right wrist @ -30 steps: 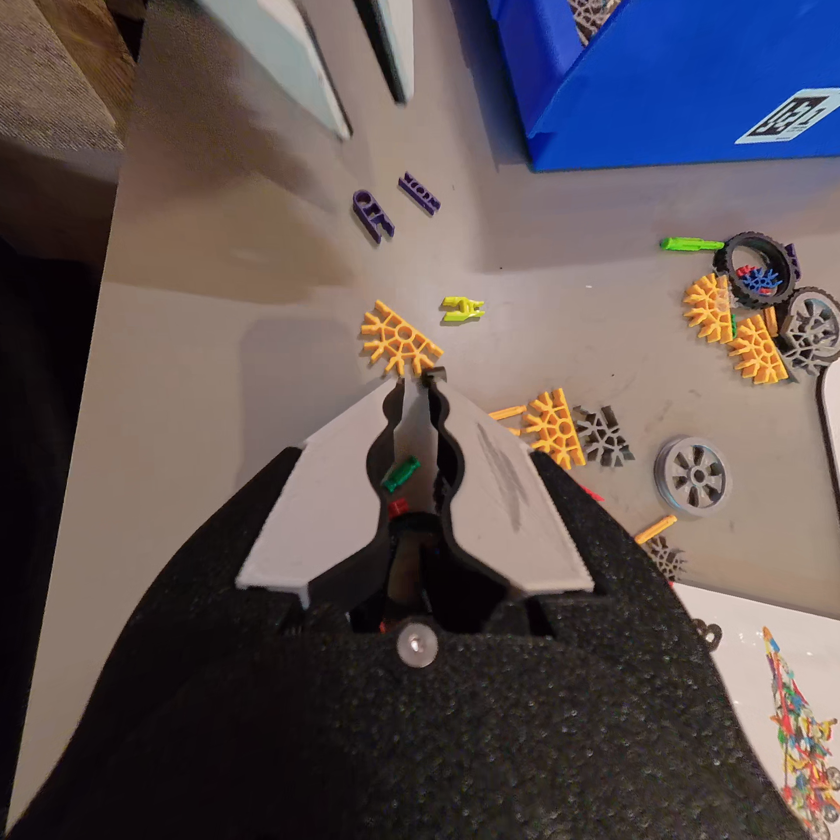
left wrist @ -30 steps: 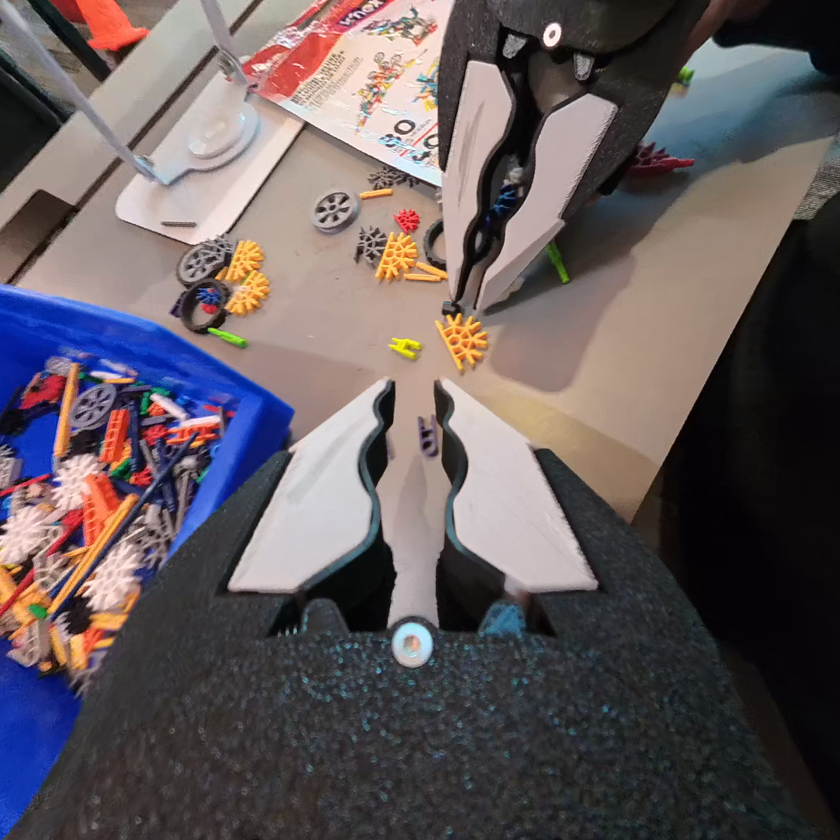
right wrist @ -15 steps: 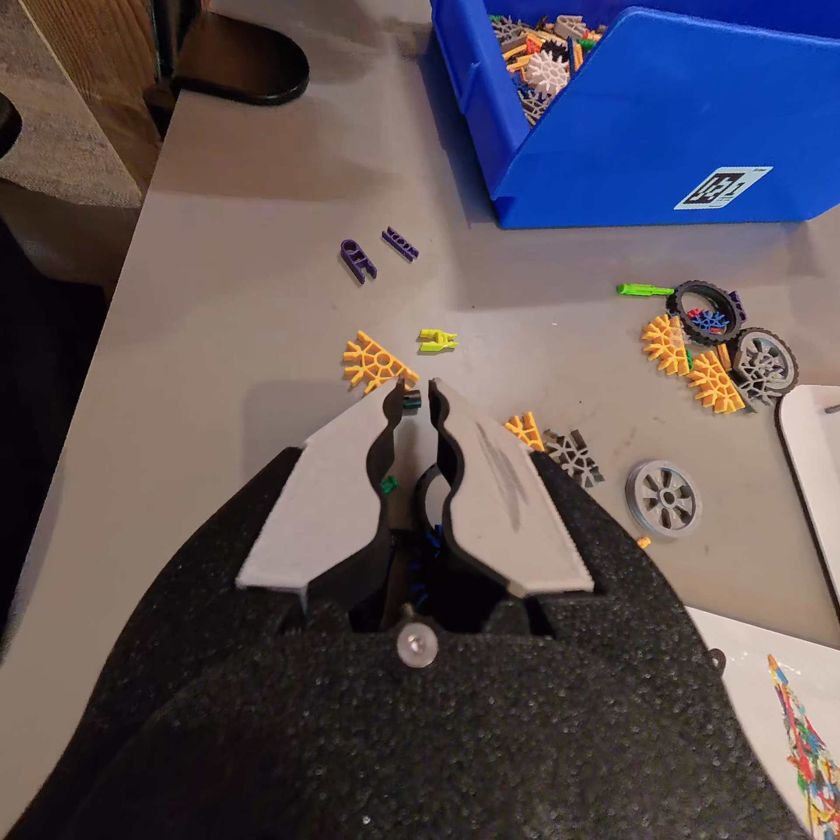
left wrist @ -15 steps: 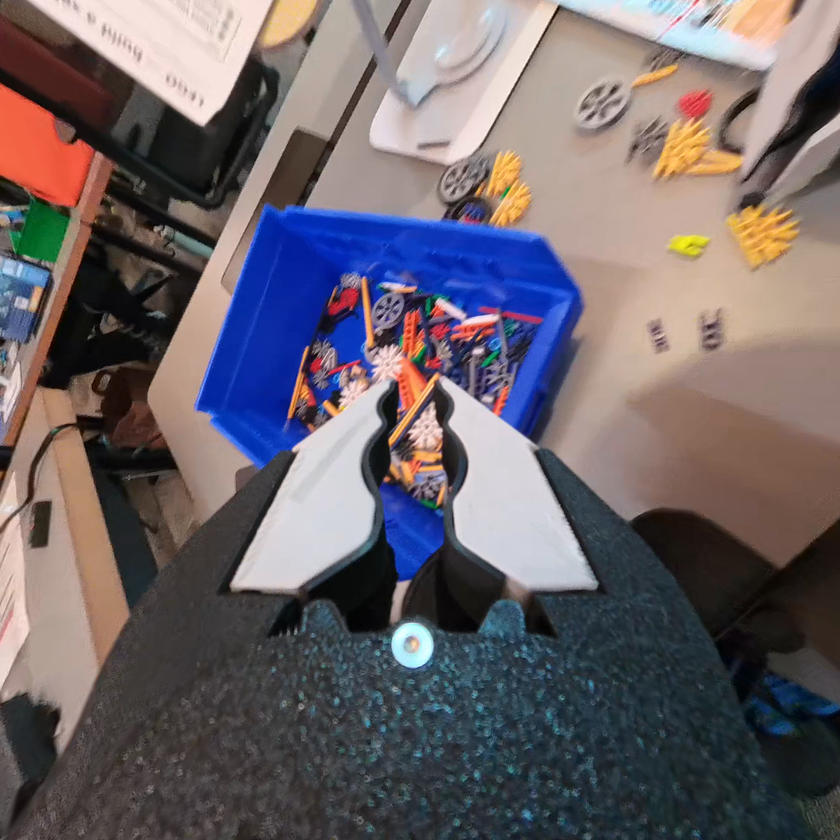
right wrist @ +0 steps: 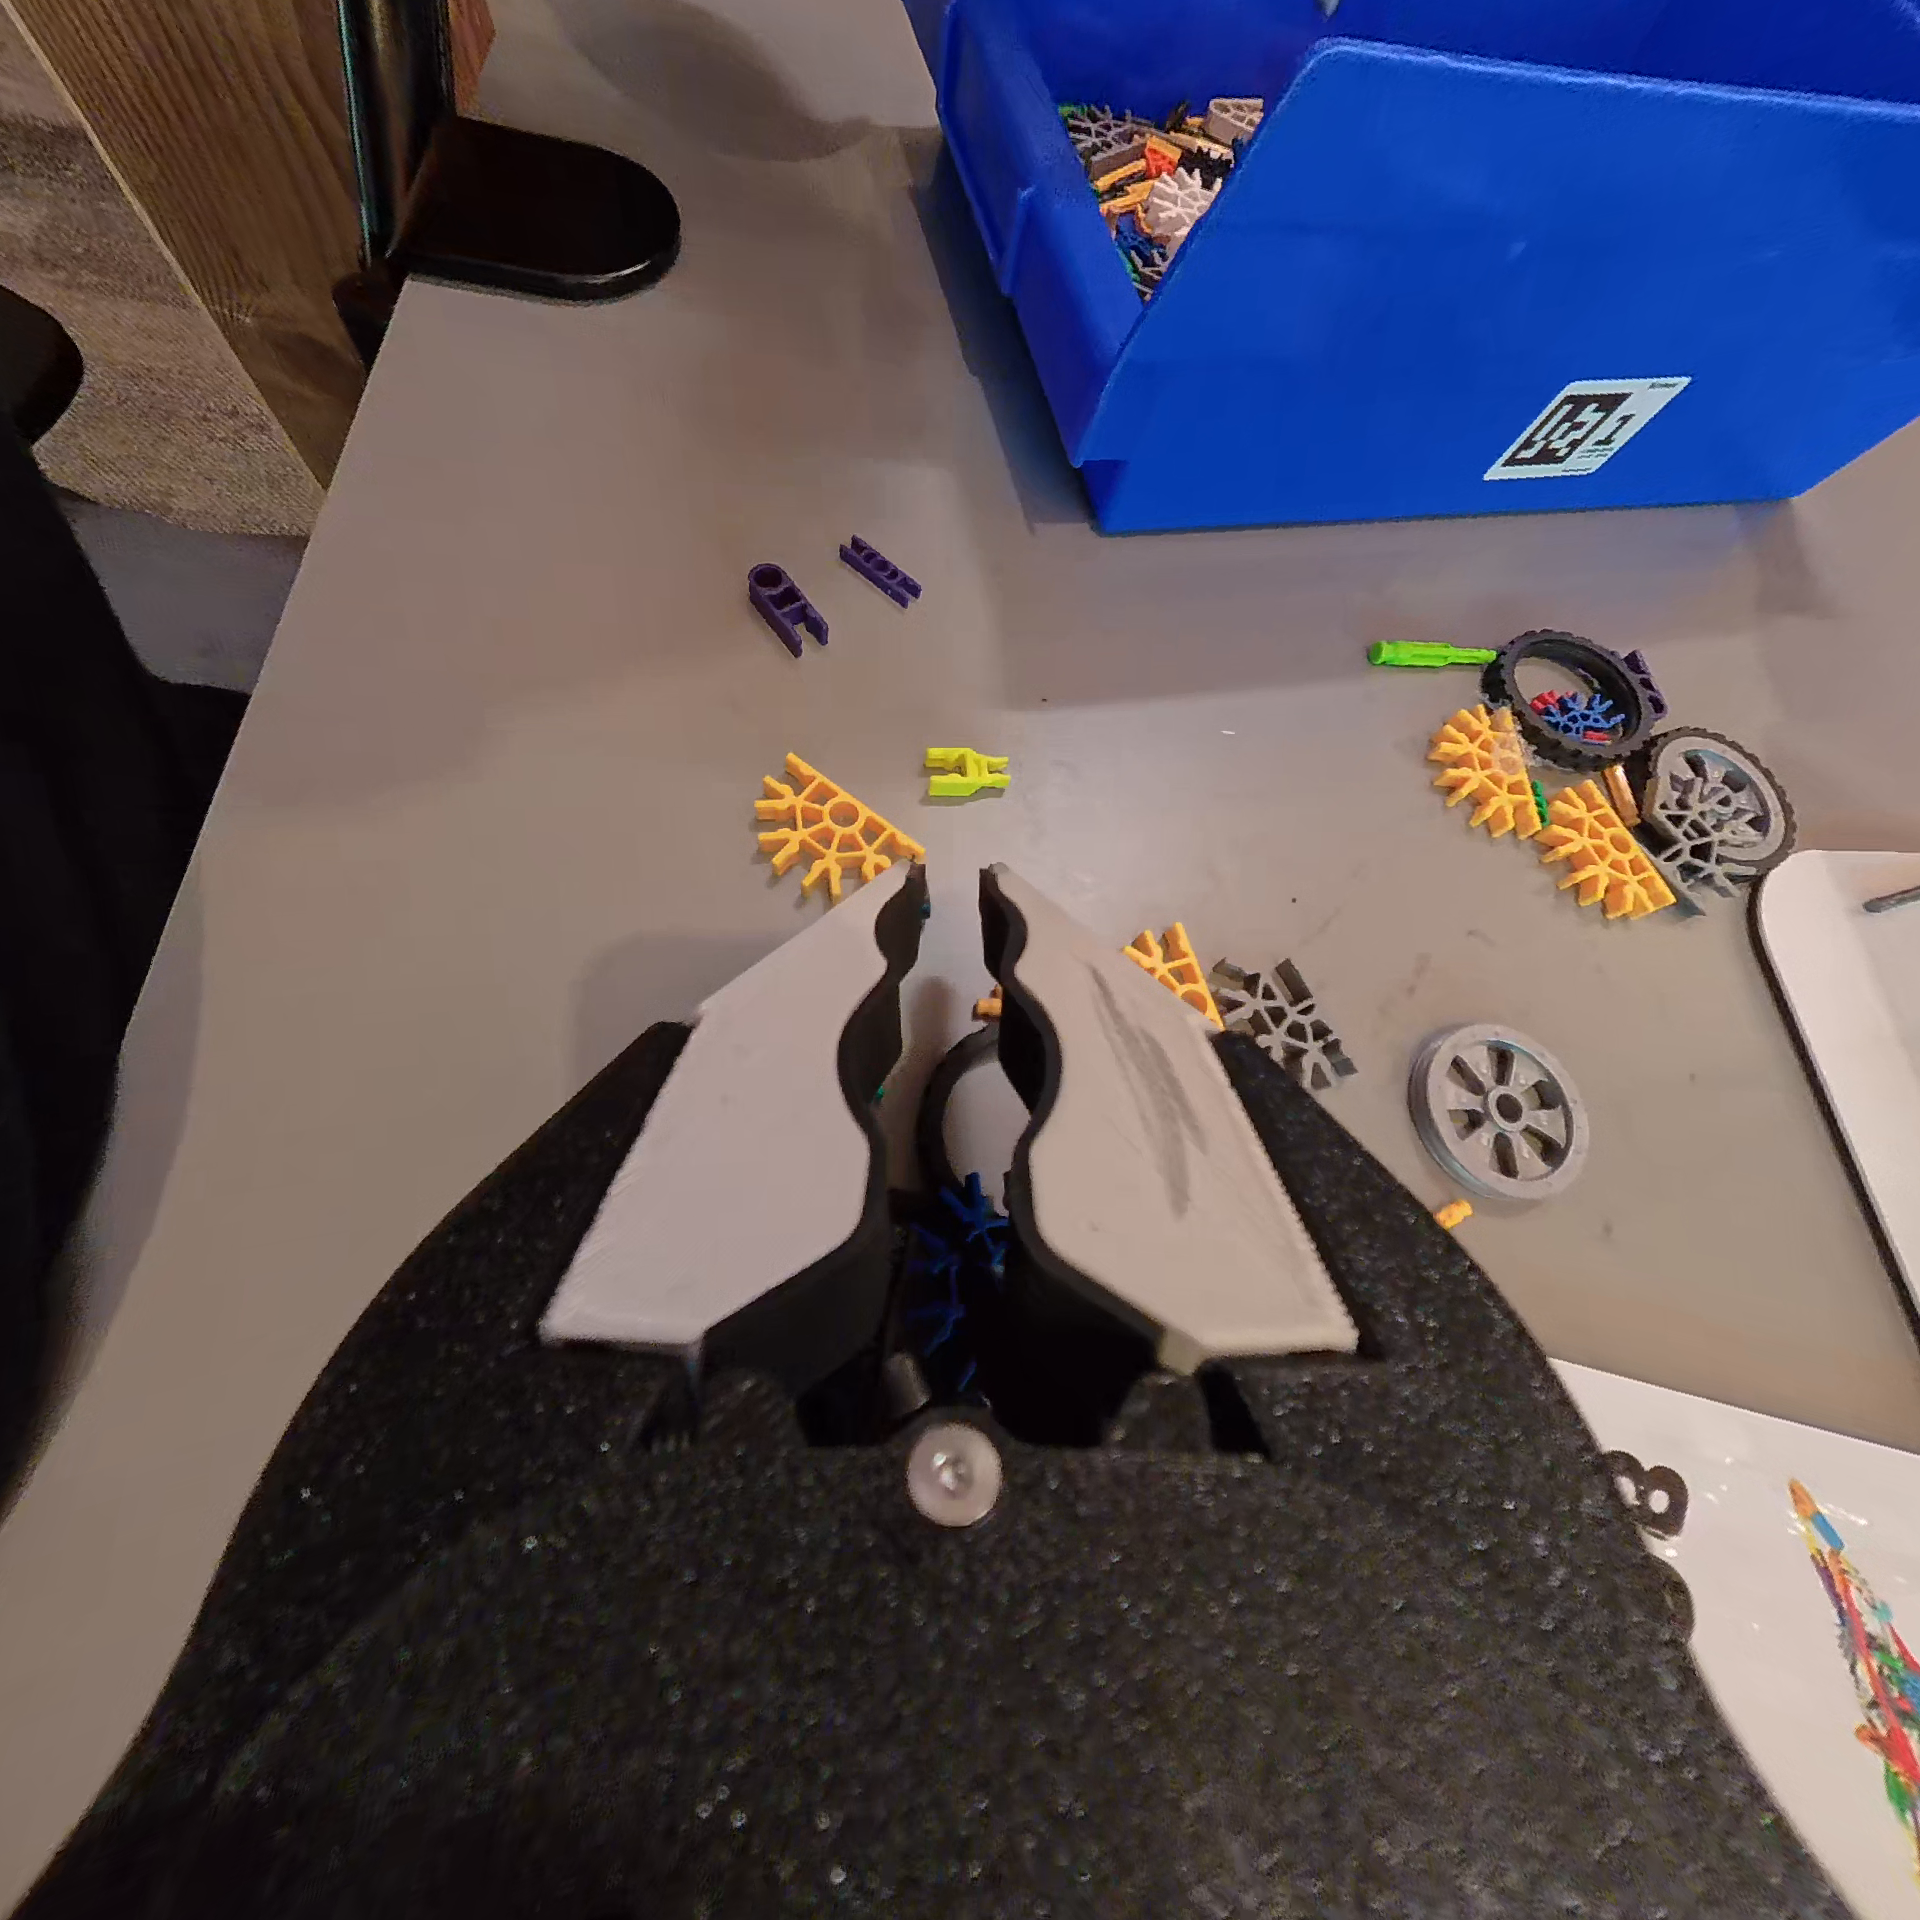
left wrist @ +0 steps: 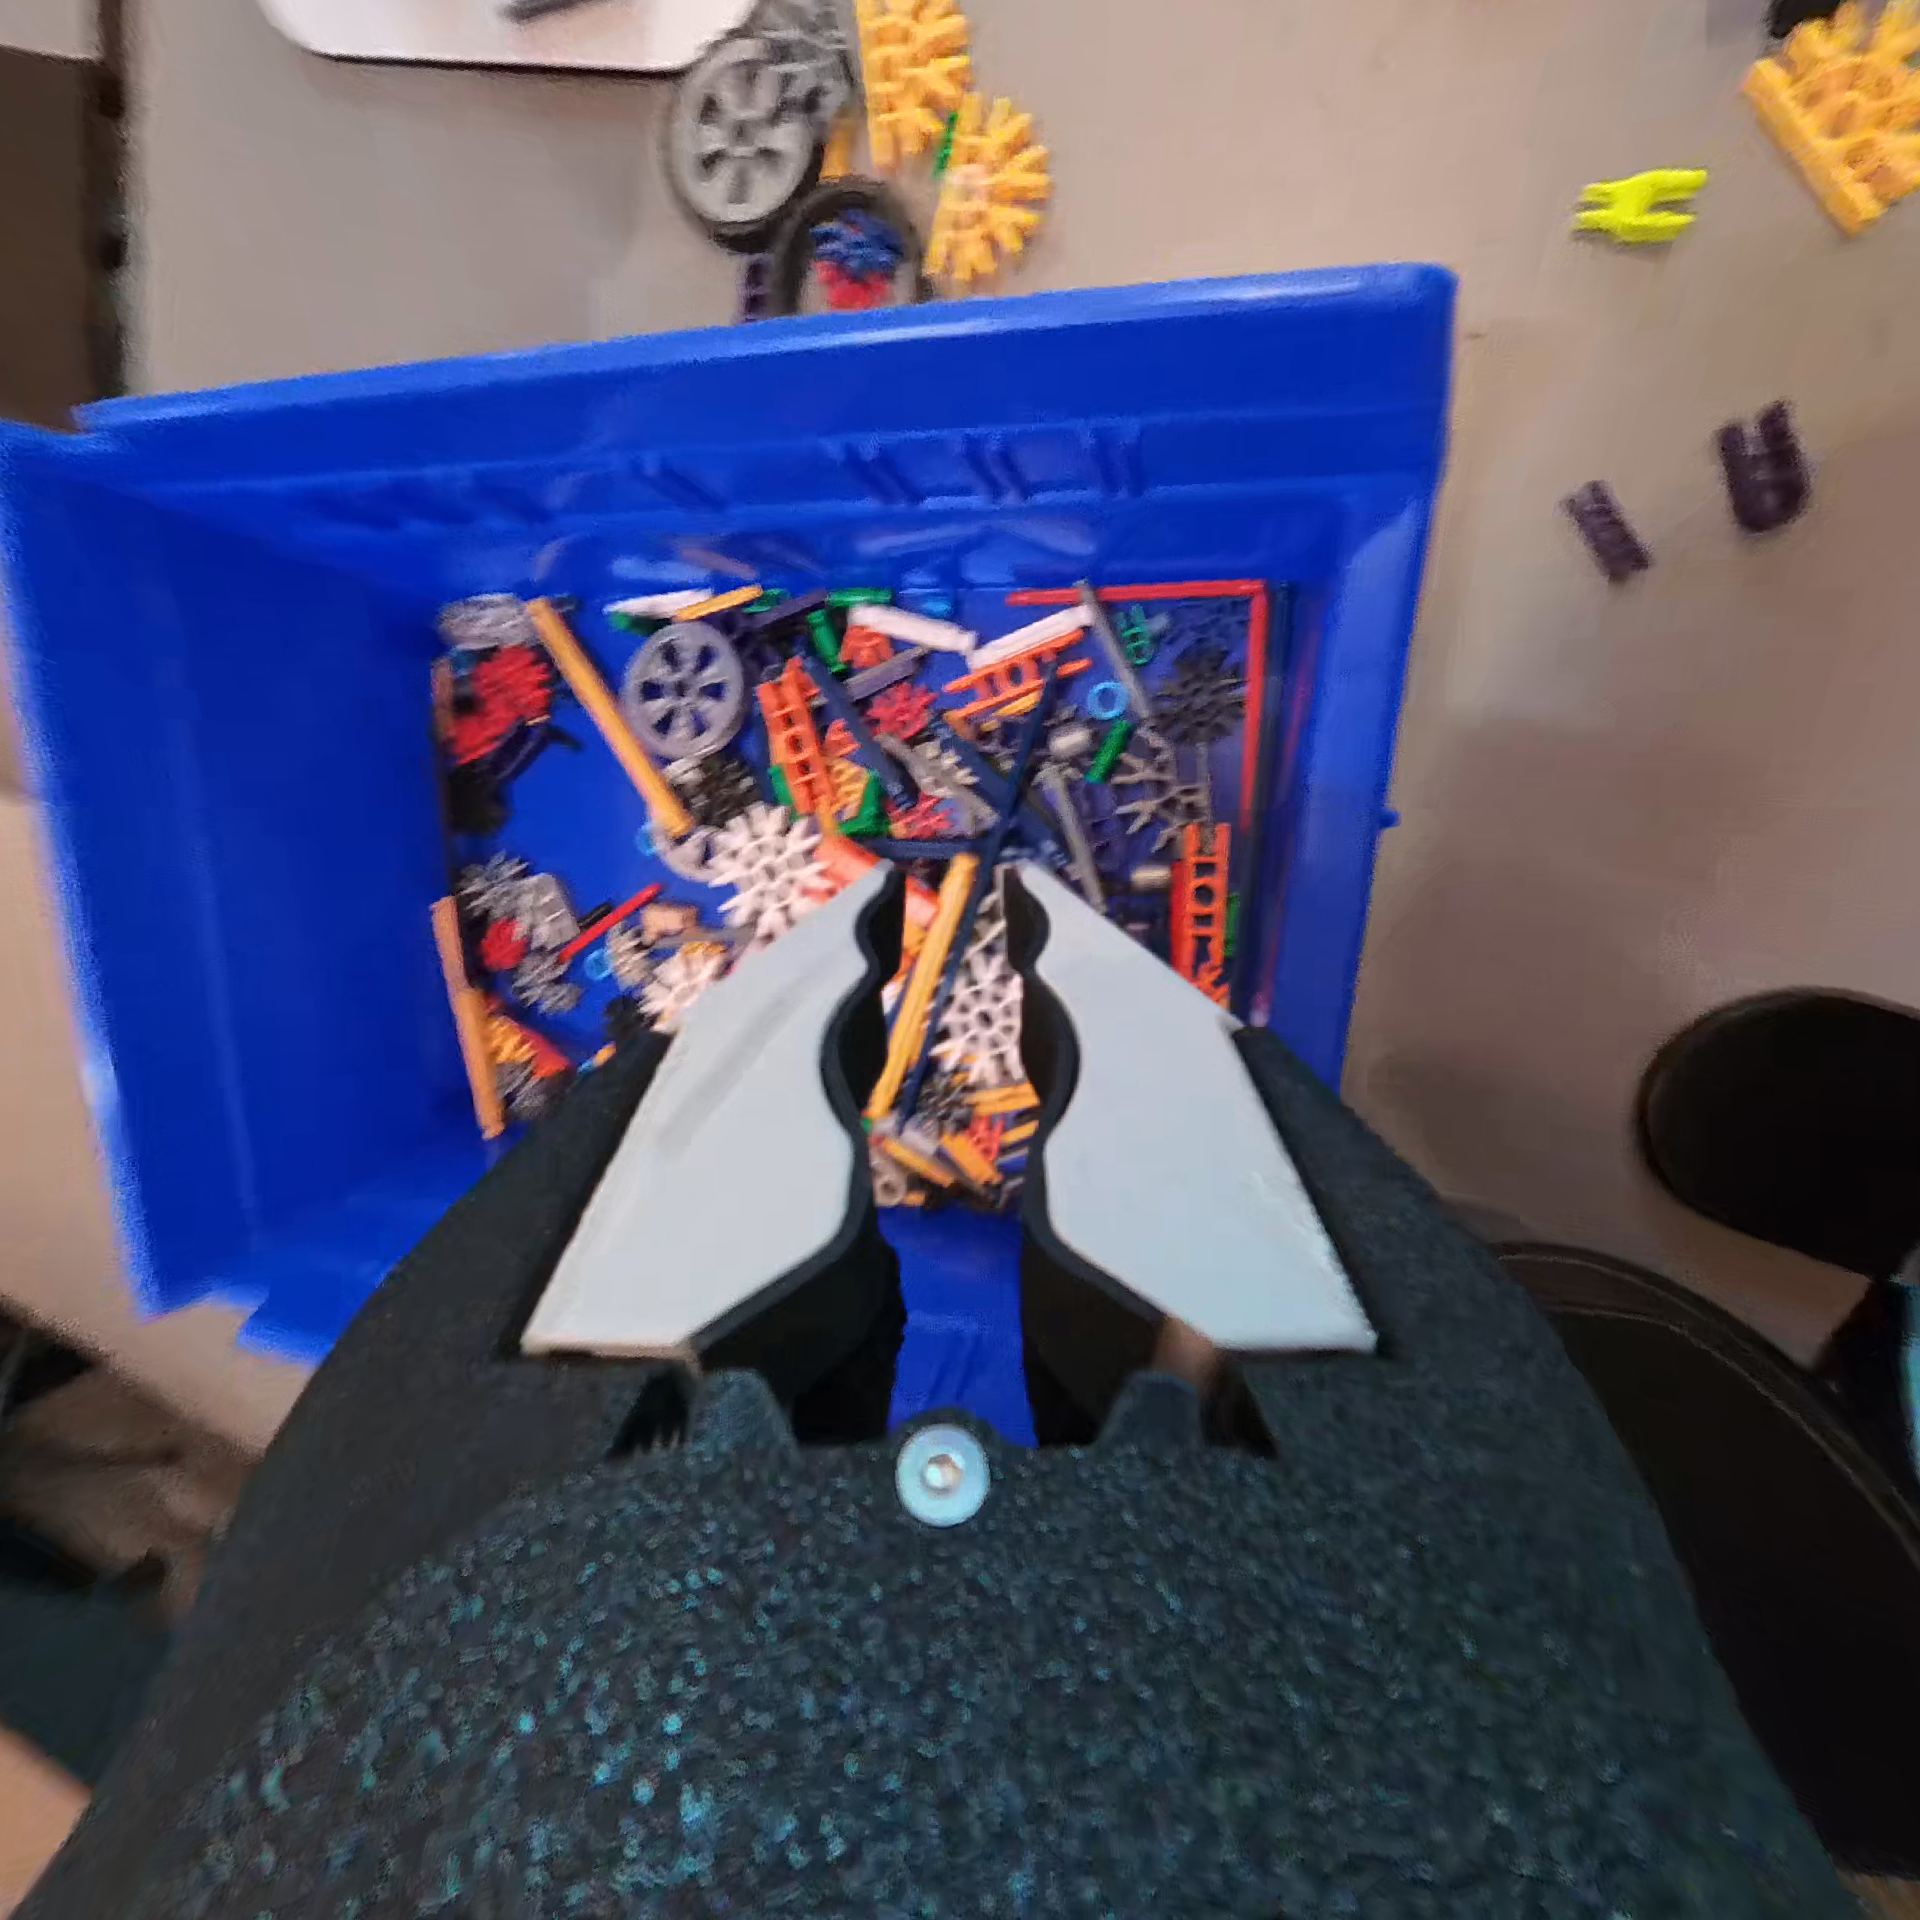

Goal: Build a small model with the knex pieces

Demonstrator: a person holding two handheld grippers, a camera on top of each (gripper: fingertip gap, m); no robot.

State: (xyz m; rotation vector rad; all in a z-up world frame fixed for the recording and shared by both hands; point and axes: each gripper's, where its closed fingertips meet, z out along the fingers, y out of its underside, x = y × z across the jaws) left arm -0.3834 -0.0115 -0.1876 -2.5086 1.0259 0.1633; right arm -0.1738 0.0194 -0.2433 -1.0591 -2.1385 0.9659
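My left gripper [left wrist: 948, 878] is open and empty. It hovers over a blue bin [left wrist: 727, 353] full of mixed plastic construction pieces; an orange rod [left wrist: 925, 987] and a white snowflake connector [left wrist: 982, 1023] show between its fingers. My right gripper [right wrist: 951, 883] is slightly open above the grey table, with its tips beside a yellow fan connector [right wrist: 831, 831]. A black tyre ring [right wrist: 951, 1081] and a blue connector [right wrist: 951, 1247] lie below its fingers. A yellow-green clip [right wrist: 966, 774] lies just beyond the tips.
Two purple pieces [right wrist: 787, 608] lie toward the table's left edge. The blue bin [right wrist: 1455, 312] stands at the far right. Wheels, a tyre and yellow connectors [right wrist: 1600, 852] cluster on the right, with a grey wheel [right wrist: 1496, 1112], a white base plate [right wrist: 1849, 987] and a printed sheet [right wrist: 1766, 1558]. About 4 cm separates my right fingertips from the yellow-green clip [right wrist: 966, 774]. My left wrist view [left wrist: 1642, 190] looks at it from another angle.
My left gripper swung from the table to above the blue bin and lowered toward the pieces. My right gripper lifted back and opened a little; the small dark piece at its tips is gone.
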